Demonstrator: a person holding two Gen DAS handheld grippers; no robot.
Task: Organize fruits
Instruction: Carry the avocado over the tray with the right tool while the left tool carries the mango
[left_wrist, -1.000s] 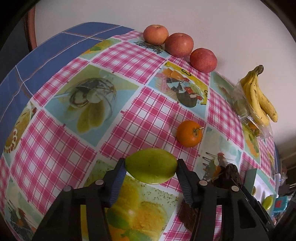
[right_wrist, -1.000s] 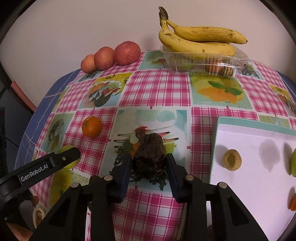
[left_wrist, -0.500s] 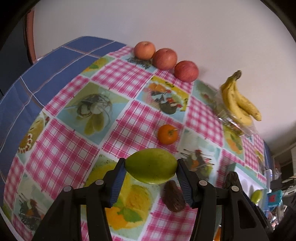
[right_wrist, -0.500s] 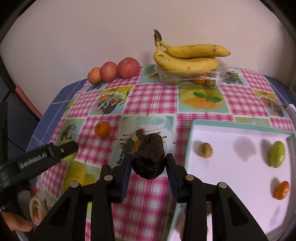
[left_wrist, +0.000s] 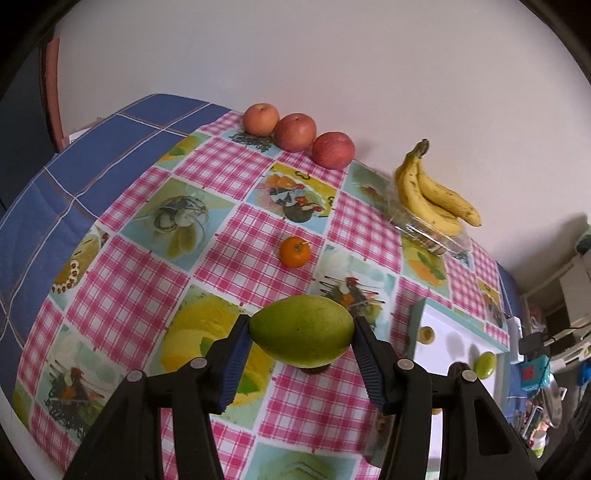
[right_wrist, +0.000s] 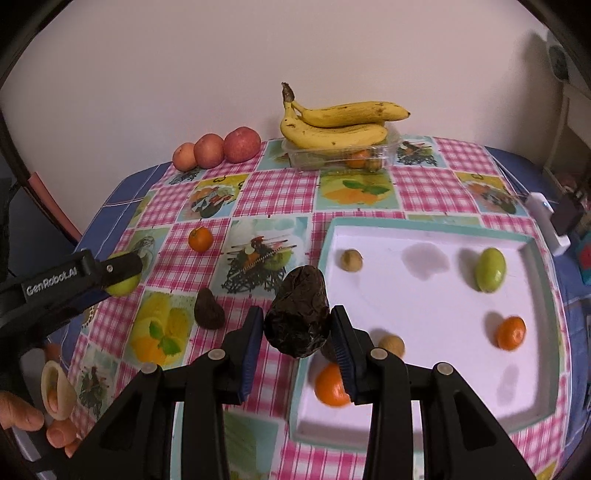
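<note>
Overhead, the left gripper pinched a green mango above the checked tablecloth; the right gripper clamped a dark wrinkled avocado by the white tray's near-left edge, half hiding an orange.

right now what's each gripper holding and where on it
Left gripper pinches the green fruit by its two ends; right gripper squeezes the dark wrinkled fruit at its sides.

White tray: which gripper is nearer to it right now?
Right. The right gripper, shut on the dark fruit, hangs at the white tray's left rim. The left gripper, holding the green mango, is further left over the tablecloth.
</note>
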